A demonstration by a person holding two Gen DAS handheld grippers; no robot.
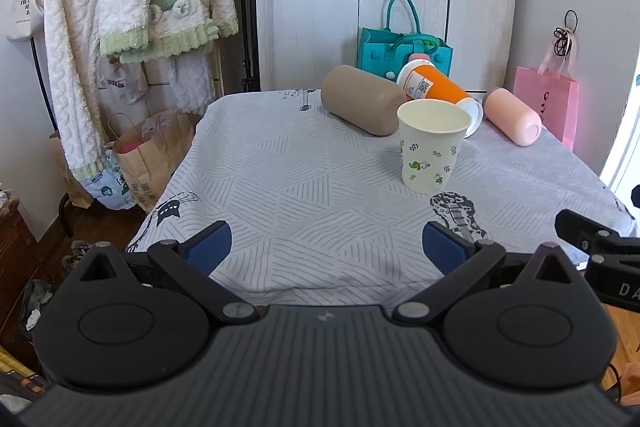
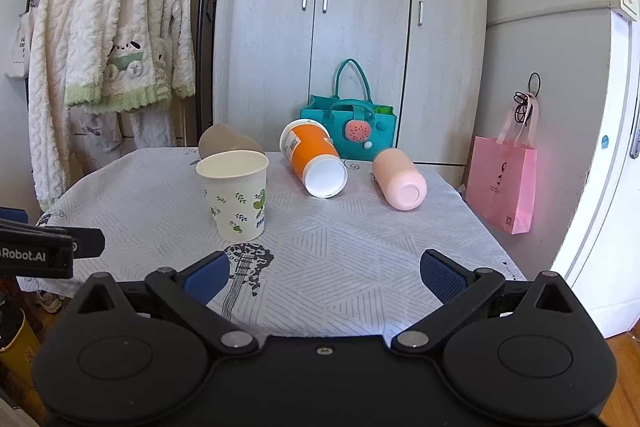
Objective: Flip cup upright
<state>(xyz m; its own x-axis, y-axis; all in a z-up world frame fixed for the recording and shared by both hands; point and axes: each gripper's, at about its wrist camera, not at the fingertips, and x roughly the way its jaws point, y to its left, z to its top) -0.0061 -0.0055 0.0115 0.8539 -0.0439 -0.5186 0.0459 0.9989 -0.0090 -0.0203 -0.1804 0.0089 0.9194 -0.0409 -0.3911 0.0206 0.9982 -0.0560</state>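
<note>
A white paper cup with green leaf print (image 1: 430, 147) stands upright on the grey patterned tablecloth (image 1: 304, 187); it also shows in the right wrist view (image 2: 236, 195). An orange cup (image 2: 314, 163) lies on its side, mouth toward me, also seen in the left wrist view (image 1: 438, 87). A pink cup (image 2: 400, 183) and a tan cup (image 1: 362, 99) lie on their sides too. My left gripper (image 1: 327, 247) is open and empty over the table's near edge. My right gripper (image 2: 325, 277) is open and empty, short of the cups.
A teal felt bag (image 2: 348, 131) stands at the table's back edge against a wardrobe (image 2: 360, 7). A pink paper bag (image 2: 502, 183) hangs at the right. Fleece robes (image 1: 132, 7) hang on a rack at the left, with paper bags (image 1: 156, 155) on the floor below.
</note>
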